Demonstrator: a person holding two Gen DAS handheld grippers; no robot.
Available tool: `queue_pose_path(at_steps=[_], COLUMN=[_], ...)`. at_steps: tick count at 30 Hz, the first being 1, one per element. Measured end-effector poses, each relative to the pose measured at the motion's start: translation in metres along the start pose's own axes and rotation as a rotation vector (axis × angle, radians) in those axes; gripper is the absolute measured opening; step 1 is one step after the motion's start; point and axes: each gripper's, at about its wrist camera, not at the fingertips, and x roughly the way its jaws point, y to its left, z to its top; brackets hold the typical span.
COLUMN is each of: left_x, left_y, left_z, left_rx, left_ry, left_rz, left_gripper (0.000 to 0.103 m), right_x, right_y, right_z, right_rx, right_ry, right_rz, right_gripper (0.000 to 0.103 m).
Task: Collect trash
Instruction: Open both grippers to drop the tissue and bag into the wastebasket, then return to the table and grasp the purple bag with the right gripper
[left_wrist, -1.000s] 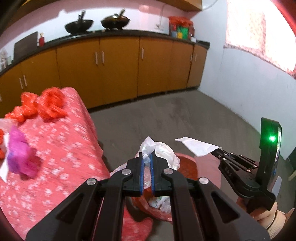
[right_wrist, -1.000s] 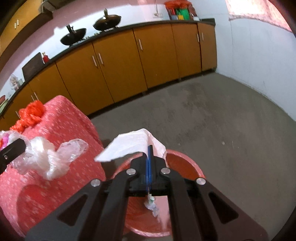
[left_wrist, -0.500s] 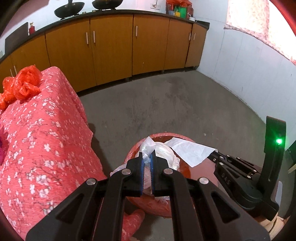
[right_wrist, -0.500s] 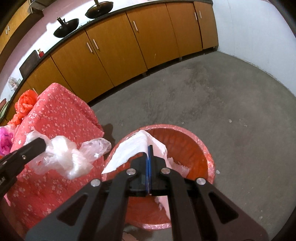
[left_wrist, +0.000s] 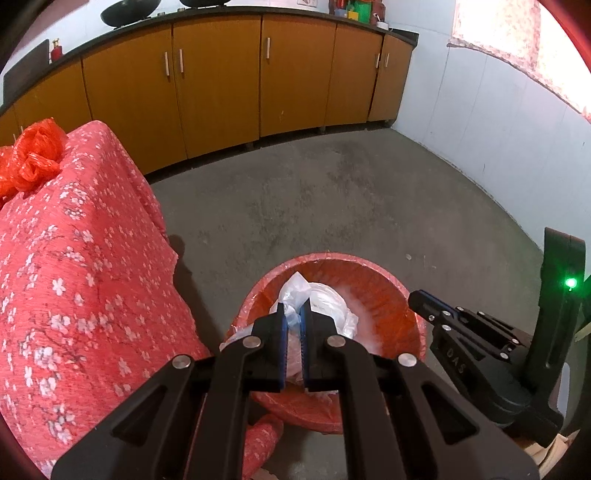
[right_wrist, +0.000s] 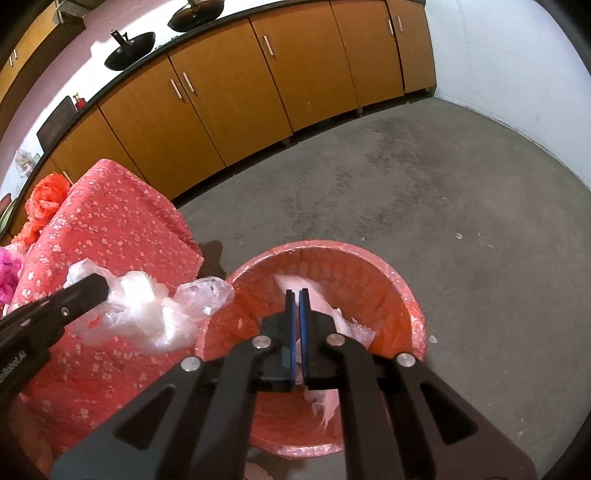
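Trash: clear plastic wad (left_wrist: 325, 306) is pinched in the left claw (left_wrist: 293, 314), held above the near-left rim of the red-lined bin (right_wrist: 402, 291) on the floor, just beside the drooping corner of the desk (left_wrist: 74, 266) with its red floral cloth. Change since half a second ago: the white paper sheet (right_wrist: 317, 295) is no longer clamped in the right claw (right_wrist: 296, 295); it now lies inside the bin, against the liner. Right claw pads stand slightly parted with nothing between them, hovering over the bin mouth. Meaning: one piece is deposited, right claw is free. Judgement: next step is for the left claw to release the plastic over the bin; the wad is light and may cling to the pads or drift onto the rim. More trash remains on the desk: orange plastic bag (left_wrist: 33, 158) at the far edge, pink crumpled piece (right_wrist: 7, 273) near it.
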Motion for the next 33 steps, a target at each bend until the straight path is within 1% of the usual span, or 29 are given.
queue_pose_path(at_steps=[8, 12, 14, 16, 17, 20, 23, 28, 33], left_x=[0.010, 0.015, 0.015, 0.015, 0.014, 0.012, 0.003, -0.026, -0.068], left_y=[-0.006, -0.005, -0.005, -0.005, -0.006, -0.005, 0.002, 0.018, 0.046], left_z=[0.000, 0.000, -0.001, -0.002, -0.003, -0.003, 0.000, 0.007, 0.007], left_rx=[0.008, -0.002, -0.002, -0.005, -0.006, -0.009, -0.029, -0.076, -0.107], left_ry=[0.019, 0.036, 0.040, 0.041, 0.040, 0.035, 0.019, -0.038, -0.114], left_rz=[-0.005, -0.010, -0.016, -0.023, -0.025, -0.032, -0.038, -0.042, -0.026], left_gripper=[0.006, 0.008, 0.013, 0.023, 0.026, 0.027, 0.027, 0.027, 0.027], right_x=[-0.006, -0.012, -0.015, -0.018, -0.019, -0.023, -0.029, -0.039, -0.053], right_y=[-0.009, -0.018, -0.020, -0.021, -0.022, -0.021, -0.018, -0.005, 0.028], right_z=[0.000, 0.001, 0.002, 0.003, 0.003, 0.004, 0.006, 0.014, 0.025], right_rx=[0.016, 0.040, 0.043, 0.043, 0.043, 0.039, 0.031, 0.005, -0.046], right_ry=[-0.020, -0.029, -0.033, -0.037, -0.039, -0.046, -0.055, -0.070, -0.093], right_rz=[-0.022, -0.036, -0.043, -0.048, -0.049, -0.053, -0.053, -0.038, 0.018], right_gripper=[0.006, 0.006, 0.006, 0.006, 0.006, 0.006, 0.006, 0.006, 0.006])
